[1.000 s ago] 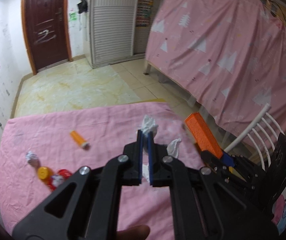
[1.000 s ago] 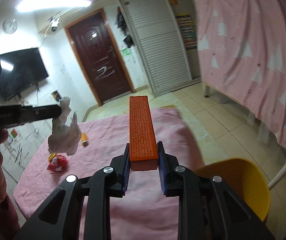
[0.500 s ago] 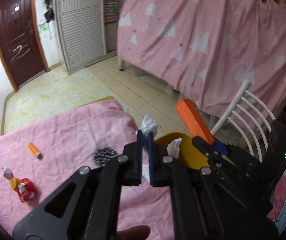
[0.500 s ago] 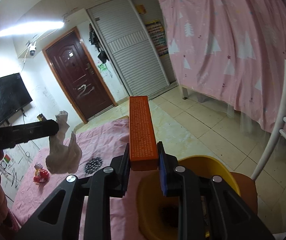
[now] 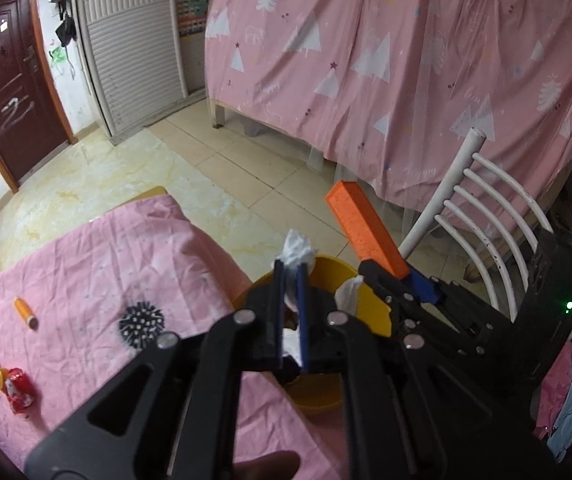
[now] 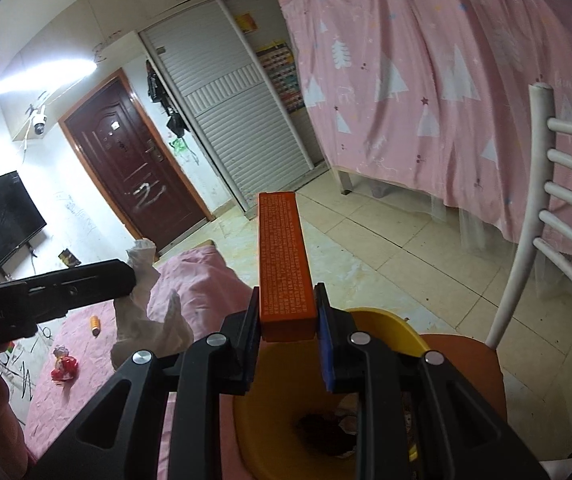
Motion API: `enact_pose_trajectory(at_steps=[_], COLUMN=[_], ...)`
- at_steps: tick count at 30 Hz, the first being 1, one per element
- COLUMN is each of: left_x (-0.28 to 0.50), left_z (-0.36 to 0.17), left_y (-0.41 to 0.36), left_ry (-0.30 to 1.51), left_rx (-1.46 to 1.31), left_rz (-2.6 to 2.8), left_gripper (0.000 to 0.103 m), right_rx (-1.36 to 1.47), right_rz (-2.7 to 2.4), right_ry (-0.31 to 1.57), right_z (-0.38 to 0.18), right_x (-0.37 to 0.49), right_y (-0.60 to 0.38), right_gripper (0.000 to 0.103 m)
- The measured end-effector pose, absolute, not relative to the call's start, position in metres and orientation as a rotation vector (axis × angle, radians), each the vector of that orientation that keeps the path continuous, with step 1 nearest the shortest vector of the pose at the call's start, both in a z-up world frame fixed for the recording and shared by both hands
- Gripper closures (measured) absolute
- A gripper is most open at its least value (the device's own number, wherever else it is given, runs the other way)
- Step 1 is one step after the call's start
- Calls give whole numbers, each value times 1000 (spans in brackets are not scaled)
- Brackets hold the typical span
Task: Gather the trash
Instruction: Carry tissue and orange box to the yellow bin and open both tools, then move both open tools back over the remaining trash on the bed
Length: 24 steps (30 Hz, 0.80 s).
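Note:
My left gripper (image 5: 290,268) holds a crumpled white tissue (image 5: 296,250) over the near rim of a yellow bin (image 5: 366,308). Its jaws are opening, with the tissue still pinched between them and hanging below. In the right wrist view the same tissue (image 6: 145,316) dangles from the left gripper (image 6: 129,276), left of the bin. My right gripper (image 6: 286,296) is shut on a long orange box (image 6: 283,256), which sticks out forward above the yellow bin (image 6: 390,328). Dark trash lies at the bottom of the bin.
The bin stands on the orange seat (image 6: 466,360) of a white slatted chair (image 5: 486,208). On the pink-clothed table (image 5: 85,264) to the left lie a small orange tube (image 5: 25,313), a black spiky ball (image 5: 141,322) and a red wrapper (image 5: 17,390).
Both grippers have swung right, from over the table to above the yellow bin, each still carrying its item. The left jaws have parted slightly.

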State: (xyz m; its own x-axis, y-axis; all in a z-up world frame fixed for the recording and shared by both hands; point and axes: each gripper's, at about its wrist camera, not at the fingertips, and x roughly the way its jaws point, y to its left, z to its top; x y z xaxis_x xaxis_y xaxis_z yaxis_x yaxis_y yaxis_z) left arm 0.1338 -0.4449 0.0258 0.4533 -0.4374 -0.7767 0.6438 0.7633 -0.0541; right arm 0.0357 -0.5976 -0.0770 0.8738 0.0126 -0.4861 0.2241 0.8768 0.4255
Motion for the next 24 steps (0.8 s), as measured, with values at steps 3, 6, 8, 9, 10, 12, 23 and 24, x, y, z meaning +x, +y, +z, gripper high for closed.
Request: enact_pose_trajectory(at_steps=[3,6,8,9,10,12,23,24], left_x=[139,143,146,146,147,147,149,150], left_z=[20,17,13,13,12,13,31,33], left_y=[-448,-447,-445,-443,-440,-434,-383,-378], left_ry=[882,888,899,903,908,908,884,882], left_rx=[260,252,250,248,242,234,172,166], left_rz=[-662,-652,-639,-637,-634,-631,-615,-612], left_gripper=[70,57,57,57,57,56,56,56], right_rx=[506,513,509,506,503,496,429,422], right_rz=[-126,-128,-130,-133,-129,-121,-68,-55], right_ry=[514,530,540,547,549,552,549,553], right_z=[-82,-87,-90,-91,-92,-92,-78,-77], right_x=[36,38,40,42,43,45,54,56], right_y=[-604,-605,-604,-603,-601,-597,-558,-551], right_gripper=[84,80,68,57,53,48,42,40])
